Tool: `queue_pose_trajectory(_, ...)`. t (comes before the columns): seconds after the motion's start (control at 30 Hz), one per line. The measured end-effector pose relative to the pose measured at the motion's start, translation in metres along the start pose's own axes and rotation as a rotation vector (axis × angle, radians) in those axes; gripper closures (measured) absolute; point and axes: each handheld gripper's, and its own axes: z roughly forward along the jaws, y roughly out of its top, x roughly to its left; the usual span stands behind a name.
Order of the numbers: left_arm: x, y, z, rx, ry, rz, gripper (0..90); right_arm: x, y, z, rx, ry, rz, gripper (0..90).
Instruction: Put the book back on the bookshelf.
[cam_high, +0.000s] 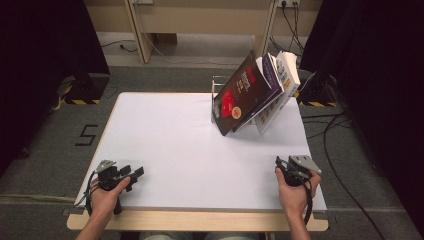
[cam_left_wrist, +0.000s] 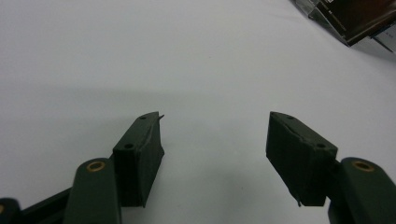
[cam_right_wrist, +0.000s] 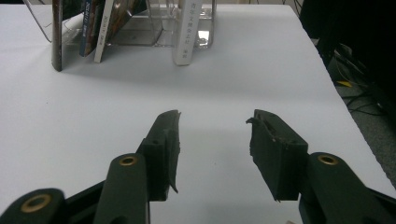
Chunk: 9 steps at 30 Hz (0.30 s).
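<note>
Table (cam_high: 200, 150) white, floor (cam_high: 50, 150) grey carpet.

Left gripper (cam_high: 134, 176): black body, grey 3-cornered plate on top, black cable looping down past the wrist. Right gripper (cam_high: 278, 165): same build, grey plate, black cable trailing along the forearm. In the gripper views each has 2 dark green-black blocky jaws on rounded arms, with 1 brass-ringed hole per arm and small screw holes in the pads. Right pad edges look chipped, possibly worn rubber. Forearms bare, no sleeves visible.
</note>
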Motion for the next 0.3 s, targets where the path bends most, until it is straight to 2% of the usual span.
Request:
queue_pose_trajectory(0.17,-0.0006,-0.0014,0.0,-0.006,0.004,0.012,34.9,0.0003,-0.0023,0.0005,-0.008,-0.001,-0.002,48.4)
queue_pose_trajectory(0.3,-0.0024,-0.0036,0.0003,-0.009,0.013,0.055,34.2,-0.0005,-0.0027,-0.0006,-0.022,-0.001,-0.009,46.1)
